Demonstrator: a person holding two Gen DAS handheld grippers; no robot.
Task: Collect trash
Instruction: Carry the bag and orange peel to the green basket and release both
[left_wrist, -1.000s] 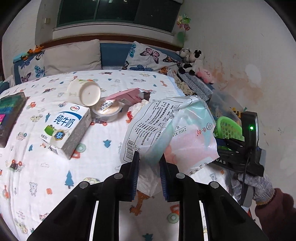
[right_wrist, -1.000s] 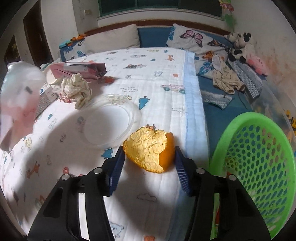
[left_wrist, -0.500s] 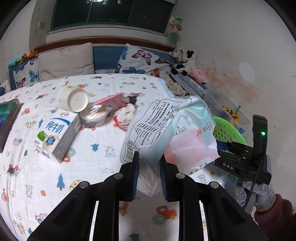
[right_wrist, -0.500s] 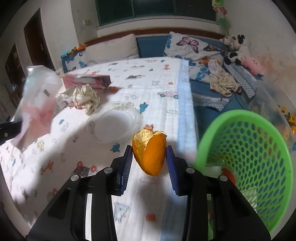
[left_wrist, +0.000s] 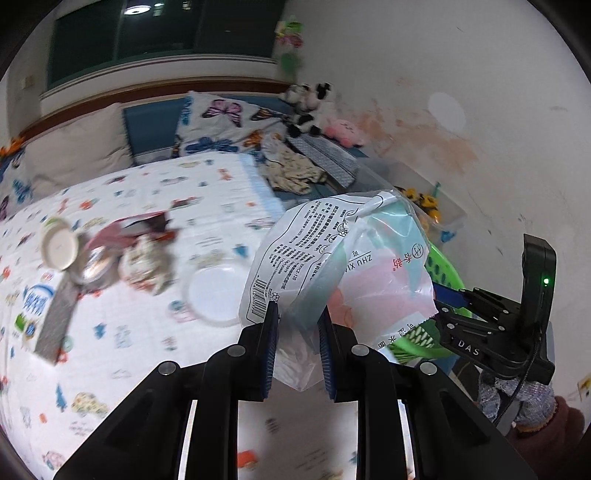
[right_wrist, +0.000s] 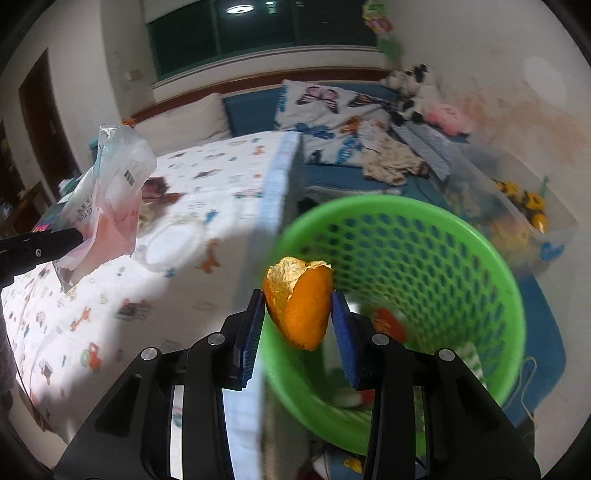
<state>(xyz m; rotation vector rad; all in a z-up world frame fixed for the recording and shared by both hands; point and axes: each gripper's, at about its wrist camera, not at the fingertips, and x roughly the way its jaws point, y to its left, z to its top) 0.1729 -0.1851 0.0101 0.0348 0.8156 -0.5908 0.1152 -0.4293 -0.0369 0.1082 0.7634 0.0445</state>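
Right gripper (right_wrist: 298, 325) at frame centre grasps orange peel (right_wrist: 300, 302), jaws easing open, peel between them, poised over green basket (right_wrist: 491, 258) at right, likely for drop. Left gripper (left_wrist: 297, 332) clenched on plastic bag (left_wrist: 332, 266), lifted clear of bed (left_wrist: 155, 354), presumably next for basket. Milk carton (left_wrist: 40, 314), crumpled tissue (left_wrist: 147, 262), clear lid (left_wrist: 218, 291) left on bed, left half of frame.

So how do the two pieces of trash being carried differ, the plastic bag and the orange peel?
The plastic bag is thin, crinkled, see-through film with printed text; the orange peel is a thick, opaque, curved piece. The bag stands well above the left gripper, while the peel is compact between the pads of the right gripper, whose jaws are opening slightly. The peel hangs at the green basket; the bag is beside it. Both are off the bed.
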